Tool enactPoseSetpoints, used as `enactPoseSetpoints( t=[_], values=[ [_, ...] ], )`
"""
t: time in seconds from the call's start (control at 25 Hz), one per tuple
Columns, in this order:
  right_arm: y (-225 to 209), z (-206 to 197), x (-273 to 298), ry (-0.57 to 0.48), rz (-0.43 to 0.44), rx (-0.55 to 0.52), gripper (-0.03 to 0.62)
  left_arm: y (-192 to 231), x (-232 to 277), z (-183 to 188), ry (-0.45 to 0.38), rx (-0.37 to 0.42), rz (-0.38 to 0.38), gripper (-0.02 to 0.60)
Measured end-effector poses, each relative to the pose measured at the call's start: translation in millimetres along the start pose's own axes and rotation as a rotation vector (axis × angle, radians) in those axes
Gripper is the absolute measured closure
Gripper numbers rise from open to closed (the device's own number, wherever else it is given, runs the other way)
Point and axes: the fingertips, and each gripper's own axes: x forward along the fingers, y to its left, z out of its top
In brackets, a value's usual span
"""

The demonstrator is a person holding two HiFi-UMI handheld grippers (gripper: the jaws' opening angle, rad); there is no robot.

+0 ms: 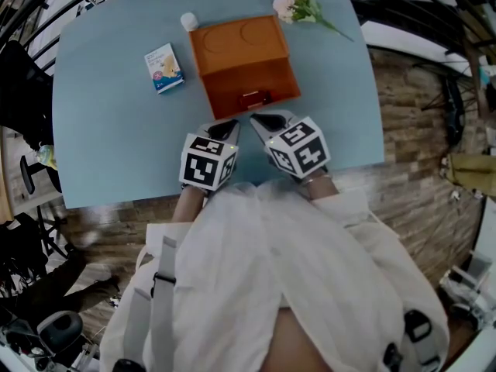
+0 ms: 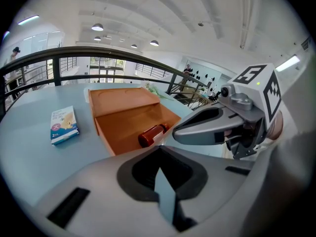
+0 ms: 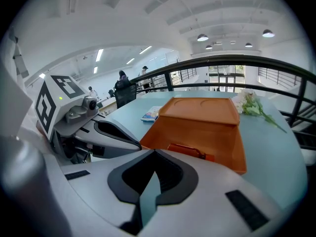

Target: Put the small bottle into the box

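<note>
An open orange box (image 1: 267,80) stands mid-table with its lid (image 1: 236,41) folded back. The small brown bottle (image 1: 254,98) lies on its side inside the box, also visible in the left gripper view as the bottle (image 2: 152,135) and in the right gripper view as the bottle (image 3: 190,152). My left gripper (image 1: 223,129) and right gripper (image 1: 266,121) rest side by side just in front of the box's near edge. Both are shut with nothing between their jaws. The left gripper (image 2: 160,154) points at the box (image 2: 128,120); the right gripper (image 3: 155,154) points at the box (image 3: 217,132).
A small blue and white carton (image 1: 164,68) lies left of the box. A white round cap (image 1: 188,22) sits behind the lid, and pink flowers (image 1: 301,5) lie at the back right. The table's near edge (image 1: 232,188) is right behind my grippers.
</note>
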Motion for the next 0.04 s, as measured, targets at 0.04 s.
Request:
enactPoseSetpoints(
  t=[0.04],
  values=[
    [-0.1, 0.8, -0.1, -0.001, 0.000, -0.001, 0.591, 0.5, -0.5, 0.0, 0.000, -0.001, 0.001, 0.578]
  ],
)
